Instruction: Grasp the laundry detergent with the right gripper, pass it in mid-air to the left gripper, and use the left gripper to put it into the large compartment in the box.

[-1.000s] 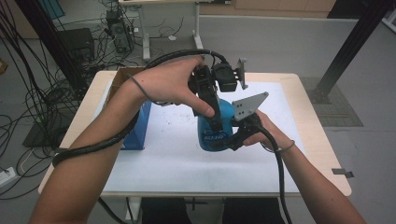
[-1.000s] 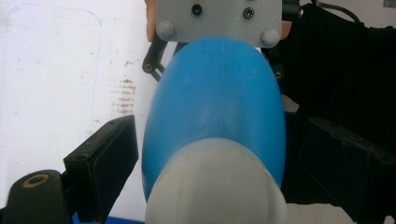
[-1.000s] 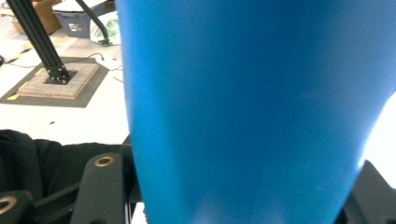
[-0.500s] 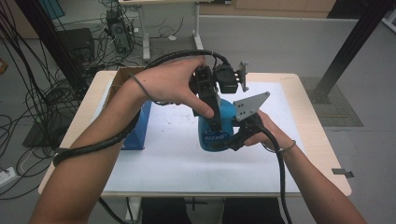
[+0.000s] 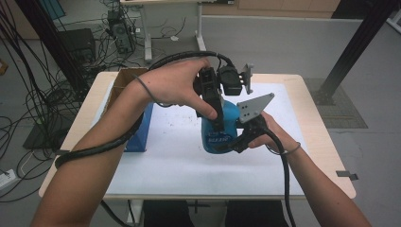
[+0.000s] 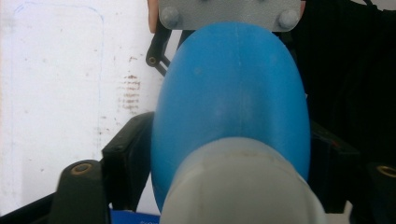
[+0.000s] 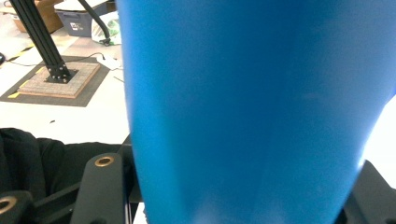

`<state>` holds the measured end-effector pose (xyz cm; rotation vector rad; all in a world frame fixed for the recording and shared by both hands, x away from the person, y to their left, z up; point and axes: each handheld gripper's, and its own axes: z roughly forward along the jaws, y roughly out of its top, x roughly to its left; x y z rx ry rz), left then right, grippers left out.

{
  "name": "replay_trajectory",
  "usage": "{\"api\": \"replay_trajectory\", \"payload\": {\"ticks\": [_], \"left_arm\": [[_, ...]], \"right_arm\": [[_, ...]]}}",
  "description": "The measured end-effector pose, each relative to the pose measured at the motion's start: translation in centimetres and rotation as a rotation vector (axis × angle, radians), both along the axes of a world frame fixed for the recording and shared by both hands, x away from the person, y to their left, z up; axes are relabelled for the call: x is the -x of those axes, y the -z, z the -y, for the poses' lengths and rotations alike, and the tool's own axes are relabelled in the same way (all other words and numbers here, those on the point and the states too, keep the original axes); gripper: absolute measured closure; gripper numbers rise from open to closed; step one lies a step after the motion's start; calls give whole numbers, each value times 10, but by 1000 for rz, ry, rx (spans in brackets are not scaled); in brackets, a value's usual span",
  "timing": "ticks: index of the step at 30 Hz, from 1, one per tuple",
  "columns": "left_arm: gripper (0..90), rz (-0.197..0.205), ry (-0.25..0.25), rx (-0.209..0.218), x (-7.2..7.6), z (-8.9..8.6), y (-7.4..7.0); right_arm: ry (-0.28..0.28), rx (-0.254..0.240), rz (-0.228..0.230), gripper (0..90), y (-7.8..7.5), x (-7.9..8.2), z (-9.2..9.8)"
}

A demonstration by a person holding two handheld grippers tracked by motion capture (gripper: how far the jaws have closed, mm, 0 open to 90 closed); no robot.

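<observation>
A blue bottle (image 5: 231,116) with a pale grey cap (image 6: 243,186) stands on the white mat (image 5: 175,151). My left gripper (image 5: 221,124) comes down on it from above. Its jaws have just been closing and now press on both sides of the bottle's shoulder (image 6: 233,93). From the right, my right gripper (image 5: 226,145) is shut on the lower body of the bottle (image 7: 252,102). Its grey three-cornered plate (image 5: 255,108) stands up beside the bottle. The bottle's base is hidden by the jaws.
A blue box (image 5: 142,127) lies at the mat's left edge, with an open cardboard box (image 5: 125,82) behind it. The wooden table (image 5: 321,142) has bare margins right and front. A black post (image 5: 359,42) stands off the table's far right corner.
</observation>
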<state>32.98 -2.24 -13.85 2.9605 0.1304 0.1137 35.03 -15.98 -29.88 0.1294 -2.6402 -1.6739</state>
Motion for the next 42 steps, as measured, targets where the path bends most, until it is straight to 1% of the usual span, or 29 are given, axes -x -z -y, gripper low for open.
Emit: {"api": "replay_trajectory", "payload": {"ticks": [4, 8, 12, 16, 19, 20, 24, 33, 37, 42], "left_arm": [[306, 1, 0, -5, 0, 0, 0], [349, 0, 3, -11, 1, 0, 2], [369, -1, 2, -12, 1, 1, 1], [372, 2, 2, -15, 1, 1, 0], [373, 2, -4, -8, 1, 1, 0], [373, -2, -13, -6, 1, 1, -1], [374, -8, -20, -4, 0, 1, -1], [374, -14, -21, -13, 0, 1, 0], [374, -12, -20, -5, -1, 1, 0], [374, -9, -19, -10, -1, 1, 0]], "right_arm": [[-2, 1, 1, 405, -1, 0, 0], [-5, 0, 2, 405, -2, 1, -1], [-5, 2, 4, 405, -2, 1, -1], [-5, 1, 2, 405, -2, 1, -1], [-6, 0, 4, 405, -3, 1, 0], [-5, -2, 4, 405, -3, 1, 0], [-10, -3, 0, 405, -4, 0, 0], [-11, 1, 1, 405, -3, 0, 0], [-9, -1, 1, 405, -3, 0, 0], [-9, 0, 1, 405, -3, 0, 0]]}}
